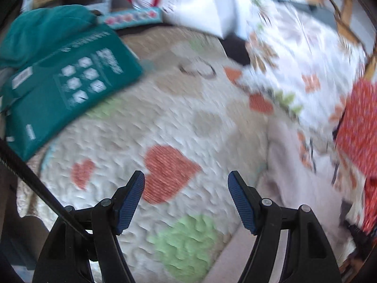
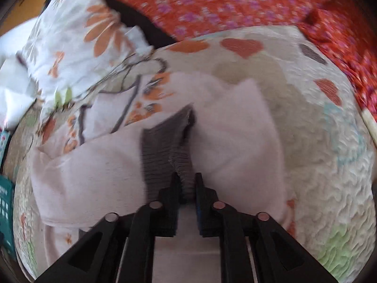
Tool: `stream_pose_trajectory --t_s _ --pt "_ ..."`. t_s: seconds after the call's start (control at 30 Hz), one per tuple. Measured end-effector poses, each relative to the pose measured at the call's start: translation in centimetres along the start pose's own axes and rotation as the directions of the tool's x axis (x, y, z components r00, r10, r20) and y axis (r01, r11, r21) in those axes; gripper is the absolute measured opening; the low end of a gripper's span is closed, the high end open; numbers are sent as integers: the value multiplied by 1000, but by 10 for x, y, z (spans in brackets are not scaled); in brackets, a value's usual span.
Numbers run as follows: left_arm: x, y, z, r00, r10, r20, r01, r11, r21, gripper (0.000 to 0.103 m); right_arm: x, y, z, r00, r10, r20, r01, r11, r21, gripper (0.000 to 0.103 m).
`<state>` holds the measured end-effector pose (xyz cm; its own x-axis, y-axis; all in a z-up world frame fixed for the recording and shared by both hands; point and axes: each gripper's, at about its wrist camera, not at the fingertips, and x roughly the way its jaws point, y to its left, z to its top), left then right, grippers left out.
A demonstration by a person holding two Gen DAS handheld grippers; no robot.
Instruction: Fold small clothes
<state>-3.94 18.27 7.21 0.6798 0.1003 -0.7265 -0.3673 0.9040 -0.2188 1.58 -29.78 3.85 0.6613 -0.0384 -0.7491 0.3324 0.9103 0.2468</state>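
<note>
A pale pink small garment [image 2: 235, 129] with a grey ribbed band [image 2: 162, 146] lies bunched on a quilted bedcover with hearts [image 2: 318, 165]. My right gripper [image 2: 187, 176] is shut on that grey ribbed band, and the fabric rises up between its pads. In the left wrist view the same pink garment [image 1: 289, 165] shows at the right. My left gripper [image 1: 186, 176] hangs open over the bedcover [image 1: 165, 122], left of the garment, with nothing between its blue pads [image 1: 130, 202]. Both views are blurred.
A white cloth with orange flowers [image 2: 70, 47] lies behind the garment. Red flowered fabric [image 2: 235, 0] runs along the far side. A teal package [image 1: 66, 82] and a teal cloth [image 1: 47, 28] sit at the left, with a white pillow [image 1: 202, 4] behind.
</note>
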Motion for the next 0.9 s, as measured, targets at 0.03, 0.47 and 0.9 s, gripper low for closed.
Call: stream_pose_trajectory --t_s 0.03,0.47,0.9 --pt "5 -6 -2 1000 0 -18 1 1000 16 72 -7 -3 -1 1000 -17 21 17 1000 3 19" --pt "42 -47 -21 983 -45 -177 61 994 85 72 23 24 10 998 54 -45 -60 985 -164 0" --pt "45 -31 -51 956 -156 -250 200 967 159 72 -66 -95 -48 976 215 -40 -209 970 120 52"
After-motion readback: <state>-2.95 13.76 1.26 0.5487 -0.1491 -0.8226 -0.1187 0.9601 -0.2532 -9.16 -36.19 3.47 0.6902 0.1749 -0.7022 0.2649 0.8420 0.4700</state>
